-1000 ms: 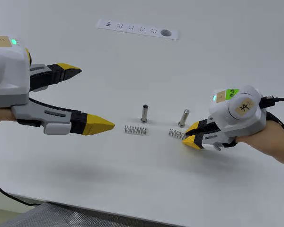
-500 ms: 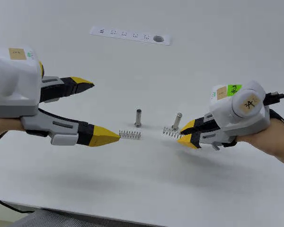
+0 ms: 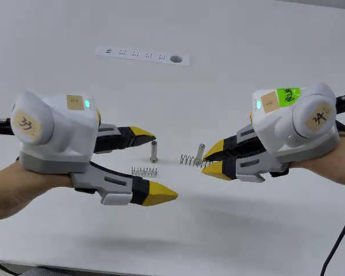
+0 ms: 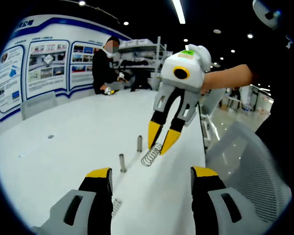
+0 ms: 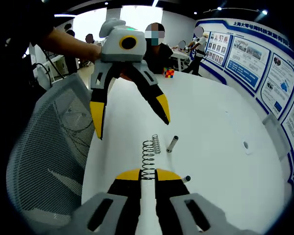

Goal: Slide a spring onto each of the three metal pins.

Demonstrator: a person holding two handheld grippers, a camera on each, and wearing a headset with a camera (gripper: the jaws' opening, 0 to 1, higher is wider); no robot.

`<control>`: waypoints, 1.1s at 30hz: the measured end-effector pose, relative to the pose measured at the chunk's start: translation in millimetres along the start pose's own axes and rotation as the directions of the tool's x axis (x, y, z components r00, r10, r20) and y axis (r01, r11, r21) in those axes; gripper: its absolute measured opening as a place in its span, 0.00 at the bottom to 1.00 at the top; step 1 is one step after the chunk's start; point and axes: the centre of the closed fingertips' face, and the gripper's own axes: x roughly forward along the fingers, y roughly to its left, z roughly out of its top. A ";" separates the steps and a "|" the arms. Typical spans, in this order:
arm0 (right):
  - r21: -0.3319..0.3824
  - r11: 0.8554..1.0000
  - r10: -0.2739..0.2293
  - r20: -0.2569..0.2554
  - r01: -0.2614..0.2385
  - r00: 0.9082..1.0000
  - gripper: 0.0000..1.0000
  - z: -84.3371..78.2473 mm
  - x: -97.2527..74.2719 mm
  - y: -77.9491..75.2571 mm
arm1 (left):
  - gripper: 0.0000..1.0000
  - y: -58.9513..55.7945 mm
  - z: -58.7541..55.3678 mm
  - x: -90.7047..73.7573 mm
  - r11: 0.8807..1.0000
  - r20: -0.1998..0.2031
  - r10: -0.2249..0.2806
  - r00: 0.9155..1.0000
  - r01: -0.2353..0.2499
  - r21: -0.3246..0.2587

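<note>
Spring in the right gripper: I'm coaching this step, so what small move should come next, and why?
Probably tip the spring upright and bring its free end over the nearest pin. The right gripper is shut on one end, and the spring sticks out roughly level beside that upright, bare pin, so it cannot slide on yet.

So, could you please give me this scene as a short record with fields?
left tongs: open, holding nothing
right tongs: shut on one end of a spring
held spring: beside the right pin, not on it
loose spring: lying on the table near the left pin
left pin: upright, bare
right pin: upright, bare
</note>
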 end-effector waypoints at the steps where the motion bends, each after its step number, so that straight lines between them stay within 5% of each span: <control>1: -0.007 1.000 0.005 0.001 -0.005 1.000 0.11 2.1 -0.9 2.3 | 0.63 -0.8 0.6 1.5 1.000 0.000 -0.003 1.000 0.003 0.005; 13: -0.085 0.995 0.046 -0.008 -0.047 0.999 0.11 17.3 -3.6 21.9 | 0.37 -15.0 4.3 6.2 0.997 -0.027 -0.069 0.997 0.070 0.036; 33: -0.126 0.991 0.051 -0.020 -0.053 0.998 0.11 25.9 -6.6 21.2 | 0.12 -23.0 6.1 4.8 0.991 -0.078 -0.112 0.991 0.117 0.060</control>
